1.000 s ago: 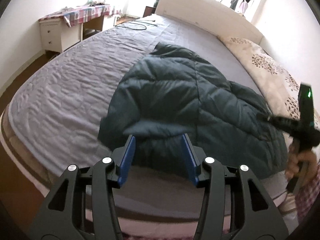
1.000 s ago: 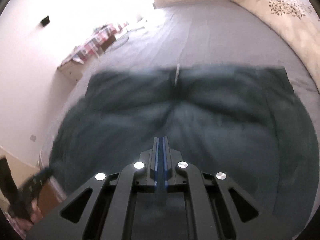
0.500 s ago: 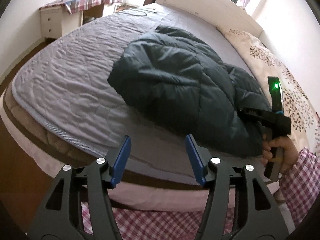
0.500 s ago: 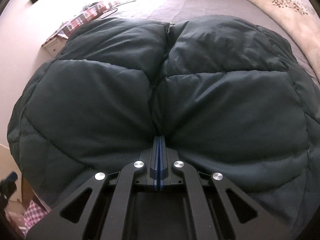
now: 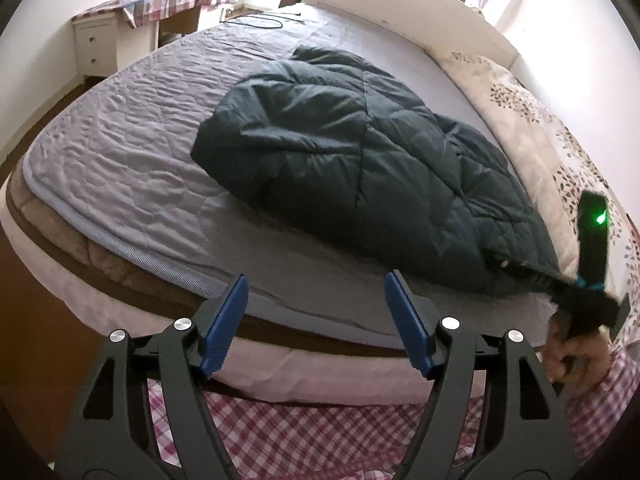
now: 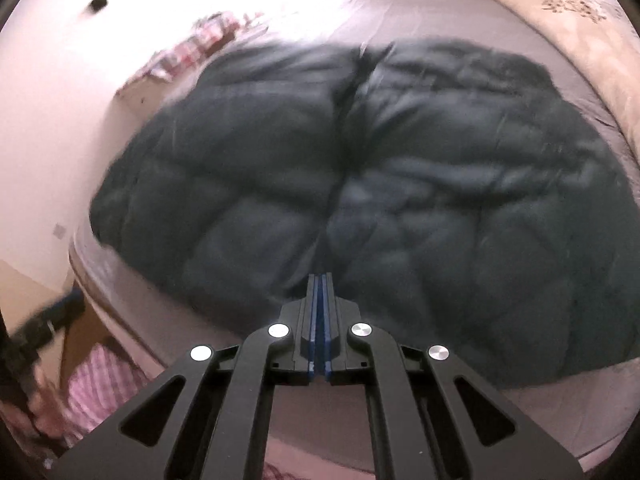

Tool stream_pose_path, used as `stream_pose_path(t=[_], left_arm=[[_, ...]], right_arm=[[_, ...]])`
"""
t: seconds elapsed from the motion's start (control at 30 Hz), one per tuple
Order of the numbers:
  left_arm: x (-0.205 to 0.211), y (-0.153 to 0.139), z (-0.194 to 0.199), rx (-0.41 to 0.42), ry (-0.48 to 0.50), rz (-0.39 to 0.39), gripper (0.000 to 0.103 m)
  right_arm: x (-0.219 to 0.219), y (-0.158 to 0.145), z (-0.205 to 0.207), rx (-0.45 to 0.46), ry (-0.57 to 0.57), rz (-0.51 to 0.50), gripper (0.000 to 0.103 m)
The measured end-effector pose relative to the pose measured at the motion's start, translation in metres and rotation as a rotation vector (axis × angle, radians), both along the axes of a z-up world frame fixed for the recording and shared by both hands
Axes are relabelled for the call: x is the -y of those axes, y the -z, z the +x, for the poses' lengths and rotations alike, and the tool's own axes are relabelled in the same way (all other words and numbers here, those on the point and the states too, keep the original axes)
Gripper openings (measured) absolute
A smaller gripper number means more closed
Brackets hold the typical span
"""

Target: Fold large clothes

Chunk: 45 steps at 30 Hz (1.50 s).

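Note:
A dark teal puffer jacket [image 5: 360, 152] lies spread on the grey quilted bed [image 5: 132, 152]. My left gripper [image 5: 316, 296] is open and empty, held off the bed's near edge, apart from the jacket. My right gripper [image 6: 320, 280] is shut on the jacket's near edge, which fills the blurred right wrist view [image 6: 440, 200]. In the left wrist view the right gripper [image 5: 552, 280] shows at the right, pinching the jacket's near corner.
A white headboard [image 5: 400, 12] stands at the far end of the bed. A floral duvet [image 5: 540, 128] lies along the right side. A white desk with a plaid cloth [image 5: 132, 12] stands at the far left. My plaid-clothed body [image 5: 320, 428] is below.
My left gripper let go of the jacket and pulled back off the bed's edge. My right gripper stayed shut on the jacket, and the jacket settled flat.

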State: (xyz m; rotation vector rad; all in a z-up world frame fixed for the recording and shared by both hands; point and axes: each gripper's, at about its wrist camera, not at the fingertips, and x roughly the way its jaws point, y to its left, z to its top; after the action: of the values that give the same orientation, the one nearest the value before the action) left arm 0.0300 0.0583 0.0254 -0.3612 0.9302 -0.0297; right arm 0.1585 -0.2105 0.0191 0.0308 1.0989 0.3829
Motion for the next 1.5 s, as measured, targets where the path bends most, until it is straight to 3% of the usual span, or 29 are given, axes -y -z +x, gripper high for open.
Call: stream_pose_path(t=[0.1,0.3,0.37,0.5,0.6,0.67,0.7,0.83,0.97,1.17,1.3,1.37,1.4,1.43,1.47,1.5], left_arm=[[0.004,0.000,-0.003,-0.001,0.012,0.021,0.070],[-0.001,0.003,0.000,-0.015,0.003,0.007,0.078],[-0.006,0.006,0.006,-0.028,-0.020,-0.021,0.081],[-0.022,0.014,0.027,-0.068,-0.087,-0.159,0.084],[-0.031,0.020,0.040,-0.084,-0.143,-0.248,0.085],[-0.036,0.024,0.048,-0.087,-0.171,-0.292,0.086],[-0.037,0.025,0.051,-0.086,-0.181,-0.307,0.087],[-0.041,0.032,0.069,-0.081,-0.221,-0.336,0.088],[-0.042,0.037,0.088,-0.078,-0.248,-0.334,0.088],[-0.047,0.053,0.107,-0.087,-0.307,-0.376,0.091],[-0.046,0.056,0.114,-0.071,-0.334,-0.412,0.091],[-0.047,0.054,0.118,-0.074,-0.336,-0.418,0.084],[-0.047,0.053,0.120,-0.075,-0.341,-0.416,0.074],[-0.048,0.050,0.121,-0.067,-0.341,-0.416,0.059],[-0.048,0.045,0.122,-0.052,-0.337,-0.421,0.050],[-0.049,0.041,0.121,-0.041,-0.335,-0.428,0.037]], right_arm=[[-0.007,0.018,0.002,-0.011,-0.023,-0.061,0.003],[-0.011,0.032,0.015,-0.035,-0.021,-0.047,0.003],[-0.009,0.031,0.016,-0.041,-0.009,-0.029,0.003],[0.016,0.022,0.005,-0.061,0.045,0.060,0.004],[0.028,0.007,-0.009,-0.051,0.065,0.109,0.025],[0.041,-0.008,-0.027,-0.019,0.076,0.153,0.055],[0.048,-0.014,-0.035,-0.006,0.084,0.167,0.059],[0.090,-0.020,-0.069,-0.006,0.140,0.207,0.069],[0.148,-0.009,-0.087,-0.054,0.312,0.300,0.075],[0.222,0.011,-0.082,-0.081,0.553,0.510,0.080],[0.237,0.022,-0.061,-0.098,0.600,0.550,0.080],[0.236,0.024,-0.049,-0.093,0.611,0.548,0.079],[0.234,0.026,-0.042,-0.088,0.624,0.547,0.075],[0.233,0.028,-0.038,-0.085,0.626,0.552,0.059],[0.232,0.031,-0.032,-0.094,0.632,0.543,0.047],[0.225,0.033,-0.024,-0.104,0.638,0.535,0.044]])
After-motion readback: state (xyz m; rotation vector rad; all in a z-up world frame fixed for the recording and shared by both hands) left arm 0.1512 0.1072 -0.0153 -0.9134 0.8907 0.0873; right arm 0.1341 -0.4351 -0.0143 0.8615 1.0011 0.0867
